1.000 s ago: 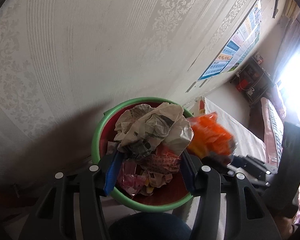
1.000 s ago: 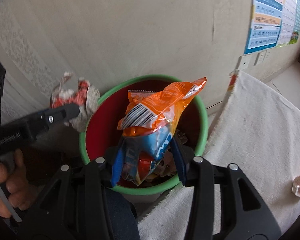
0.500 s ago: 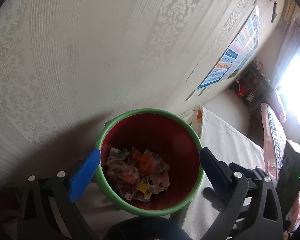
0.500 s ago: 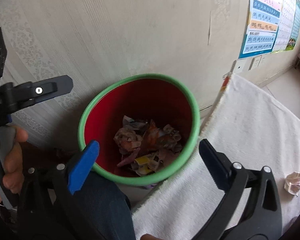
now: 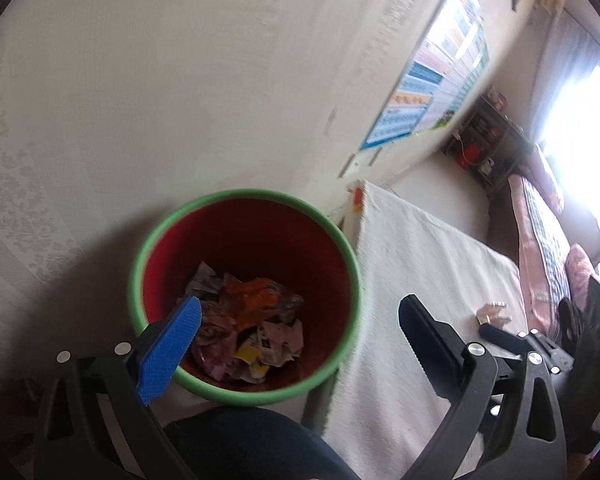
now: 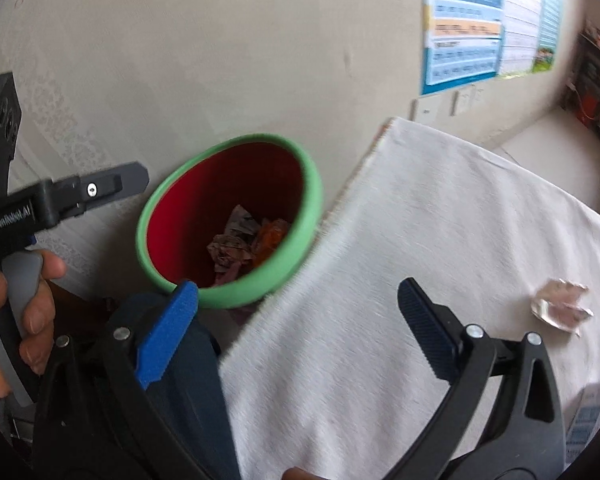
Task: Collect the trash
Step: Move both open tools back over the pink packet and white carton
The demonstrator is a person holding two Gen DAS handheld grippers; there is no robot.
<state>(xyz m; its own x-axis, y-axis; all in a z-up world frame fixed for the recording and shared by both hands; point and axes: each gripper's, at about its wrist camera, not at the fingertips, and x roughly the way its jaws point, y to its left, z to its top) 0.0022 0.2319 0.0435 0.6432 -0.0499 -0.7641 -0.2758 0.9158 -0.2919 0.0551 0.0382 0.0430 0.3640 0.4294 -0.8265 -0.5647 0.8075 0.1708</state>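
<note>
A red bin with a green rim (image 5: 152,240) stands on the floor against the wall, with crumpled paper and an orange snack bag (image 5: 252,320) lying inside. My left gripper (image 5: 300,308) hangs above it, open and with nothing between its pads. My right gripper (image 6: 298,286) is also open and holds nothing, over the near edge of the white cloth-covered table (image 6: 440,220), just right of the bin (image 6: 300,168). A crumpled wrapper (image 6: 560,308) lies on the cloth at the right, and it also shows in the left wrist view as a wrapper (image 5: 494,312).
The pale patterned wall (image 5: 180,80) rises right behind the bin, with a poster (image 6: 480,20) further along. A knee in dark blue trousers (image 6: 188,360) sits beside the bin. A hand (image 6: 32,292) holds the left gripper's handle. Shelves and a bed lie far right.
Both grippers opened wide. The crumpled paper and the orange snack bag dropped into the bin. Both views have shifted right, toward the cloth-covered table.
</note>
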